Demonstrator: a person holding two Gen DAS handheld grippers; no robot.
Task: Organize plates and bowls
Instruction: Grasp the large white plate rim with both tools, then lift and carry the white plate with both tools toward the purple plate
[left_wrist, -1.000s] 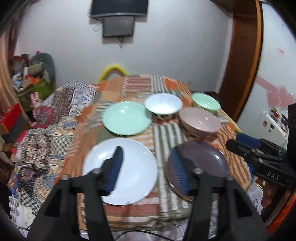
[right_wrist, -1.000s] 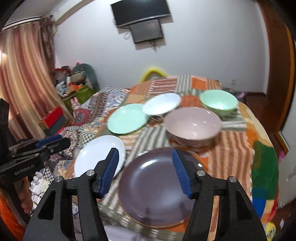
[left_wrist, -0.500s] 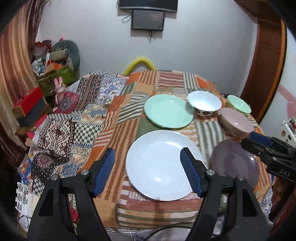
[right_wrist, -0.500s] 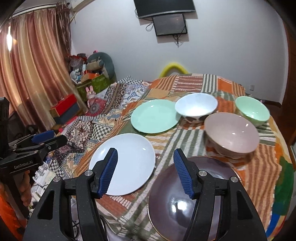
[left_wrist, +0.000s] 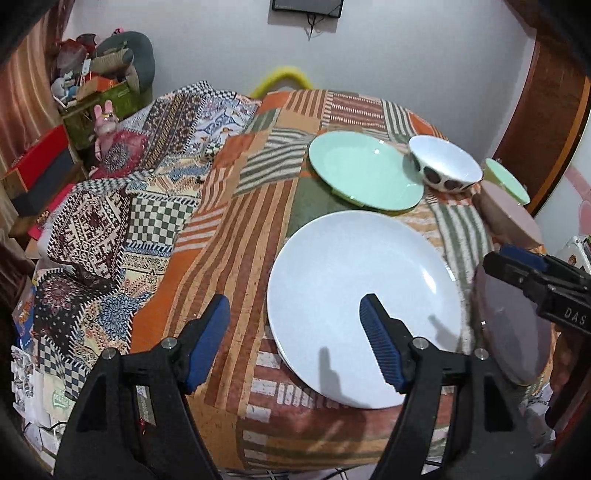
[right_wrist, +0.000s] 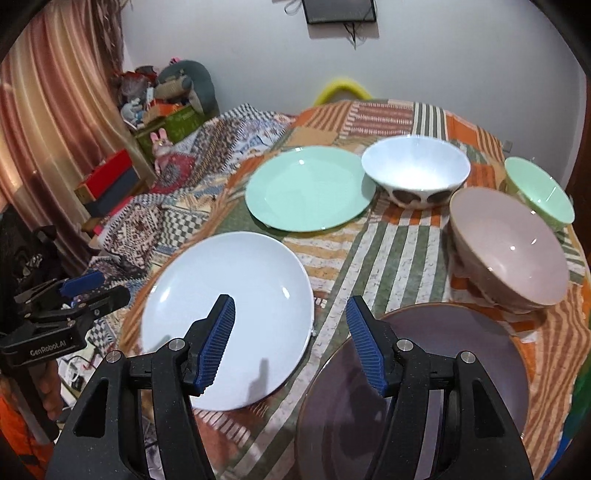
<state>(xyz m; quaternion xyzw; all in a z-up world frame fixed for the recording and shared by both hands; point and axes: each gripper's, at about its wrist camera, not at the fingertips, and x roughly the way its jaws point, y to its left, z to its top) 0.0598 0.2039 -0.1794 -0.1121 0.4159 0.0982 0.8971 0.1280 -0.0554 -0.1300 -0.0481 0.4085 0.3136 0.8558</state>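
Note:
Plates and bowls lie on a patchwork cloth. A white plate is nearest, with a purple plate to its right. Behind stand a mint green plate, a white spotted bowl, a pink bowl and a green bowl. My left gripper hangs open above the white plate's left rim, holding nothing. My right gripper is open and empty over the gap between the white and purple plates.
The patchwork cloth drapes off the table's left side onto lower surfaces. Boxes and soft toys pile up at the far left by a curtain. A yellow chair back stands behind the table, under a wall screen.
Both grippers have come down and closer to the table. The left view has swung left, from over both plates to the white plate's left rim, and its jaws stand wider.

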